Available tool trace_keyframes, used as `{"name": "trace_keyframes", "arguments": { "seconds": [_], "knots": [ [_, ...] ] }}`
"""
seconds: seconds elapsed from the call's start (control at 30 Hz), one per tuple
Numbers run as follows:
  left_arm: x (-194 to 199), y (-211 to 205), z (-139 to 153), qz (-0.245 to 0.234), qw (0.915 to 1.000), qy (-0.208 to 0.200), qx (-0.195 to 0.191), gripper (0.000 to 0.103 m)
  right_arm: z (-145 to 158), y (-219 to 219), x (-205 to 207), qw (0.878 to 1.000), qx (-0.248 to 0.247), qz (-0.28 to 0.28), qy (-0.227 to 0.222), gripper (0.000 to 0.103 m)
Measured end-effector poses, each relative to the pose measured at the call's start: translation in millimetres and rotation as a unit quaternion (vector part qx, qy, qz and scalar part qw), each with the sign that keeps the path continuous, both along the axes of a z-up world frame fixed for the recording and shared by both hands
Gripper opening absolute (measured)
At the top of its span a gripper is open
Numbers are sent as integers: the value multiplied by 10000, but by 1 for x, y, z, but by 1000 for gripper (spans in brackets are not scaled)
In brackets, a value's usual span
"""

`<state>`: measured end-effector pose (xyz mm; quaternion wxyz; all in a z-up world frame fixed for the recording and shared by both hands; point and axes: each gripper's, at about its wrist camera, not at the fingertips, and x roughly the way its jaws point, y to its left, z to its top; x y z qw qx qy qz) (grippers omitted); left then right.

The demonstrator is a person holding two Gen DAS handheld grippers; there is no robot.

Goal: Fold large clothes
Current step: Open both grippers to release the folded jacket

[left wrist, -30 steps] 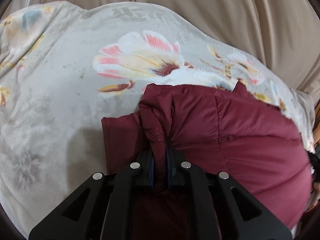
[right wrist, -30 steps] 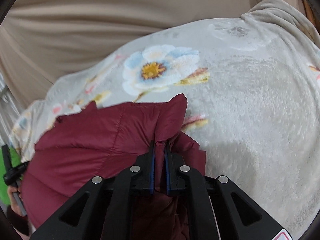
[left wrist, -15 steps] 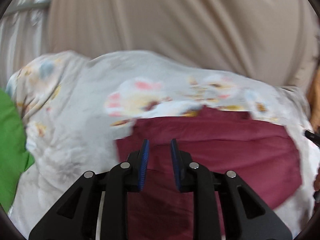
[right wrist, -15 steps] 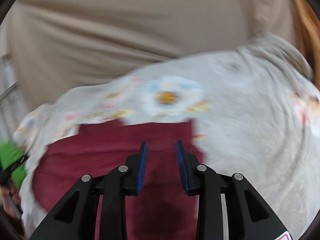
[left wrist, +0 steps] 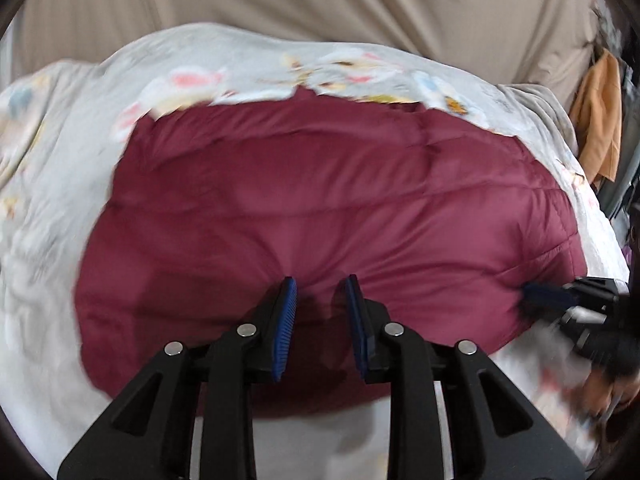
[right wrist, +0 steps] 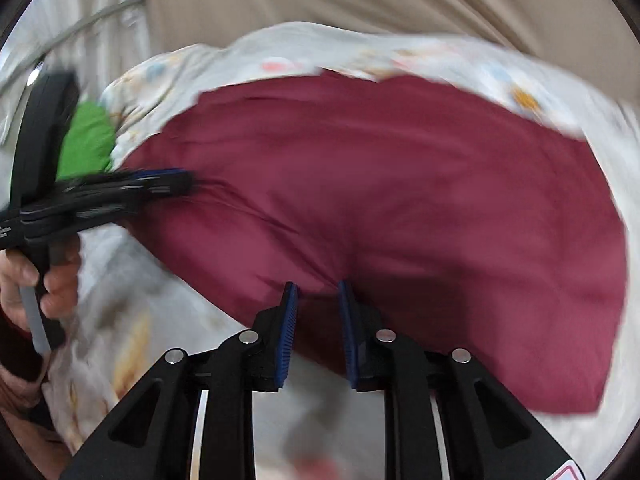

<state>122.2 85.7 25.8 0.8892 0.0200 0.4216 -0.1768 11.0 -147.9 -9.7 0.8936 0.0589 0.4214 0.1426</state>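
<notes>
Maroon quilted jacket spread flat, folded, across a floral blanket covering a bed; blanket pale grey with pink, yellow, blue flowers, rumpled at edges. Beige curtain hanging behind bed. Orange cloth hanging at far right of left wrist view. Green fabric beside blanket at left edge of right wrist view; metal rails behind it.

Left tool over near edge of jacket, blue pads parted a little, just been opening, nothing pinched between them. Right tool at near hem of jacket, narrow gap, just been closing, fabric lying between the pads but clamp not confirmed, blurred. Hand gripping left tool's handle visible in right wrist view. Both frames motion-blurred.
</notes>
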Motion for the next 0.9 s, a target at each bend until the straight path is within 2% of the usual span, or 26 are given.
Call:
{"name": "trace_keyframes", "arguments": {
  "seconds": [0.07, 0.2, 0.3, 0.33, 0.4, 0.5, 0.57, 0.7, 0.8, 0.9],
  "knots": [
    [-2, 16, -7, 110, 9999, 80, -11, 25, -13, -43, -14, 9983, 398, -358, 245, 1],
    [-7, 30, -12, 278, 9995, 106, -44, 25, -33, -98, -37, 9893, 1038, -817, 619, 0],
    [-10, 27, -12, 365, 9993, 49, 48, 25, -35, -103, -49, 9897, 886, -957, 590, 0],
    [-11, 25, -12, 386, 9992, 28, 85, 25, -33, -101, -51, 9905, 721, -1028, 557, 5],
    [-12, 23, -12, 394, 9991, -15, 160, 25, -20, -95, -56, 9917, 510, -1110, 405, 13],
    [-13, 21, -13, 429, 9989, -20, 183, 25, 7, -78, -54, 9933, 197, -1140, -40, 16],
    [-12, 23, -14, 459, 9988, -12, 153, 25, 23, -75, -51, 9922, 160, -1176, -382, 17],
    [-12, 25, -15, 483, 9988, 11, 83, 25, 26, -90, -41, 9891, 547, -1298, -439, 17],
    [-13, 26, -16, 469, 9989, 20, 54, 25, 30, -100, -48, 9839, 892, -1461, -507, 17],
    [-11, 26, -17, 446, 9990, 51, 13, 25, 49, -98, -67, 9770, 1082, -1575, -945, 19]
  ]
}}
